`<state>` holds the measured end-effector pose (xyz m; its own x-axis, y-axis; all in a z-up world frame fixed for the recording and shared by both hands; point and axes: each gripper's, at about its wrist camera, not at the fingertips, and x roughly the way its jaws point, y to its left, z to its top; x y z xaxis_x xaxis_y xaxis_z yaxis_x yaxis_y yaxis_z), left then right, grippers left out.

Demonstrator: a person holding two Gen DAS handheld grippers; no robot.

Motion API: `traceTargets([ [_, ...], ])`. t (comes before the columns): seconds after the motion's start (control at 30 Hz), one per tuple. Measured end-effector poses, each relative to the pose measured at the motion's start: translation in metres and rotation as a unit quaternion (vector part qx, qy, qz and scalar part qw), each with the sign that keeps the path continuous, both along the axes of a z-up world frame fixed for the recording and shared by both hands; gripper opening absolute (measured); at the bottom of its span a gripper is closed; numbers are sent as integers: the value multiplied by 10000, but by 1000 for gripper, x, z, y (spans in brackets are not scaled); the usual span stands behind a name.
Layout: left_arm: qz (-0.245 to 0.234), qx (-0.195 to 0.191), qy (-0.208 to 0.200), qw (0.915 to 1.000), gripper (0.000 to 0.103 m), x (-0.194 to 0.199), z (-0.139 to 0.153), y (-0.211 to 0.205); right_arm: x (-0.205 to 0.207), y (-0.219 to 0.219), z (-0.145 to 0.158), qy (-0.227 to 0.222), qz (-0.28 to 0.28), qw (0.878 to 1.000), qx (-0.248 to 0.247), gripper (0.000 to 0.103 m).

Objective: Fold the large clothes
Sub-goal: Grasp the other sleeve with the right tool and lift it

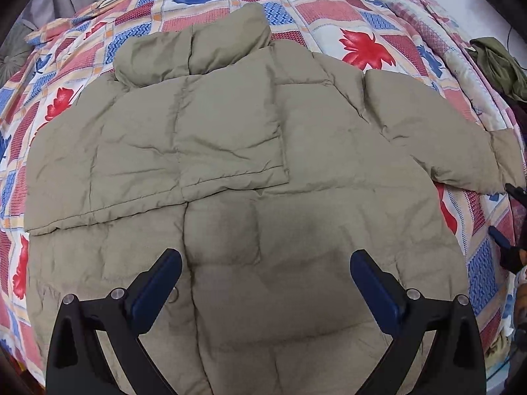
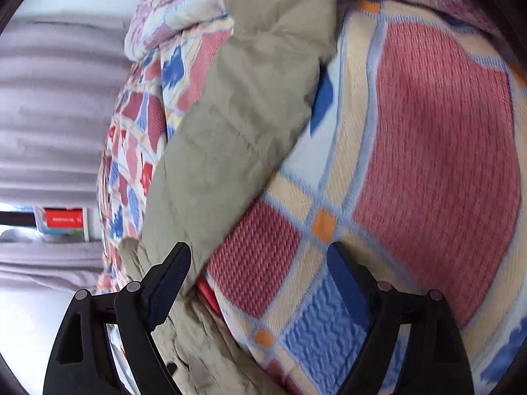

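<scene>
Patchwork bedspread (image 1: 329, 10), red, blue and cream squares with leaf prints, covers the bed; the khaki puffer jacket (image 1: 296, 164) lies flat on it, filling the left wrist view from centre down to 6 o'clock, collar at 12 o'clock, one sleeve folded across the body at 10 o'clock and the other sleeve (image 1: 428, 125) stretched out toward 3 o'clock. Left gripper (image 1: 265, 265) hangs above the jacket's lower body at 6 o'clock, tongs wide apart and empty. Right gripper (image 2: 260, 260) sits low at the jacket's edge, view slightly blurred: tongs apart, 7 o'clock finger against jacket fabric (image 2: 237, 115), 5 o'clock finger over bedspread (image 2: 438, 131).
</scene>
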<state>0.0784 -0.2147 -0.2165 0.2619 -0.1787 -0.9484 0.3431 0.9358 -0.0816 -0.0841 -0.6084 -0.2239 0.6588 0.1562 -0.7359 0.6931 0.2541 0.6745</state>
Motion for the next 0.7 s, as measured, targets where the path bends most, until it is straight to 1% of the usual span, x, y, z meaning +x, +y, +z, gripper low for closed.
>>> traceTargets([
  [0.13, -50, -22, 68, 10000, 102, 0, -2, -8, 17, -26, -2, -189, -213, 9995, -100, 87],
  [0.27, -27, -71, 159, 9998, 102, -2, -7, -12, 35, -51, -13, -139, -435, 9988, -147, 87],
  [0.4, 51, -23, 97, 9999, 102, -1, -8, -12, 45, -69, -24, -336, -816, 9961, 70, 87],
  [0.5, 60, -117, 174, 9998, 102, 2, -8, -10, 50, -78, -26, -557, -972, 9934, 244, 87],
  [0.57, 91, -184, 255, 9995, 102, 5, -7, -8, 54, -82, -27, -680, -1022, 9916, 396, 84],
  [0.6, 110, -201, 288, 9993, 102, 6, -7, -7, 56, -83, -27, -673, -1033, 9913, 468, 75],
  [0.63, 148, -204, 291, 9993, 102, 7, -5, -6, 57, -84, -28, -631, -1037, 9911, 551, 68],
  [0.67, 177, -206, 264, 9993, 102, 8, -4, -4, 58, -86, -29, -569, -1046, 9908, 639, 49],
  [0.7, 203, -201, 227, 9993, 102, 10, -1, -2, 58, -86, -30, -532, -1058, 9906, 690, 23],
])
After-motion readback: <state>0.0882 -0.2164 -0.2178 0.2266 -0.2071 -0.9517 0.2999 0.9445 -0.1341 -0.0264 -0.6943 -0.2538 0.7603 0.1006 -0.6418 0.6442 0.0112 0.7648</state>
